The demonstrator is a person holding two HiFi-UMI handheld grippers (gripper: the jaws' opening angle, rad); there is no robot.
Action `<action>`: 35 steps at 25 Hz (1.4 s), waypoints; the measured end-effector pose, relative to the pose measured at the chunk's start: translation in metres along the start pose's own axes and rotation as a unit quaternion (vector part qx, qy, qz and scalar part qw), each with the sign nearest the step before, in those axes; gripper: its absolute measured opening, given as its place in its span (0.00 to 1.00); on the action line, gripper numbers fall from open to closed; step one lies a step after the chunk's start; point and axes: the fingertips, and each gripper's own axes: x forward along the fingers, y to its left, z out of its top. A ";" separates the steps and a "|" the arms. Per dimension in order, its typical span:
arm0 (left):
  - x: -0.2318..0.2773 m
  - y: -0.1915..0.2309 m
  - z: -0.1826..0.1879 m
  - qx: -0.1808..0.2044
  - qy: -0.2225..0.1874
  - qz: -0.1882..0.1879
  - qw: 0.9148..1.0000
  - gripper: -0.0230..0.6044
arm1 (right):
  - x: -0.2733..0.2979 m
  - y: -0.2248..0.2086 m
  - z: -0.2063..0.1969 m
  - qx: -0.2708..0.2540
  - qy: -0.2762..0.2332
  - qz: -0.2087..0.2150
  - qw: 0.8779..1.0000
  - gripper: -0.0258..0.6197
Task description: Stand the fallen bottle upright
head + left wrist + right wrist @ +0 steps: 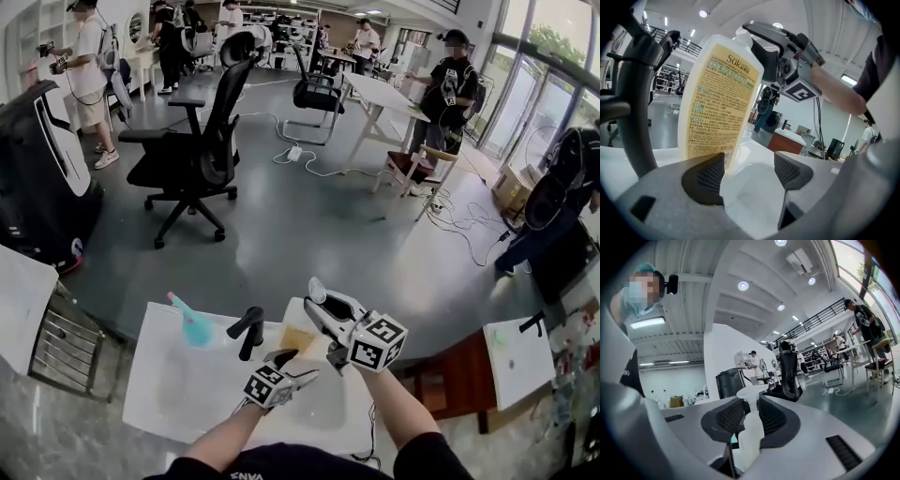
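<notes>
One pump bottle (719, 103) centre frame, right gripper (748, 405) clamped on its neck, left gripper (747, 171) gaping, empty, one teal sprayer (194, 325) left.

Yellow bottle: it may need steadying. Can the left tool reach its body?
Probably yes: the open left tool sits beside the yellow bottle, nothing between; the right tool grips only its pump.

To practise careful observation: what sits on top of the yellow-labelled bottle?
A white pump tops the bottle, clamped in the right claw. In the left gripper view that claw covers most of the pump.
</notes>
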 end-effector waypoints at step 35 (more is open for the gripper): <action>-0.205 -0.068 0.057 0.075 -0.135 -0.082 0.985 0.57 | -0.157 0.131 -0.072 0.080 -0.122 -0.270 0.952 0.31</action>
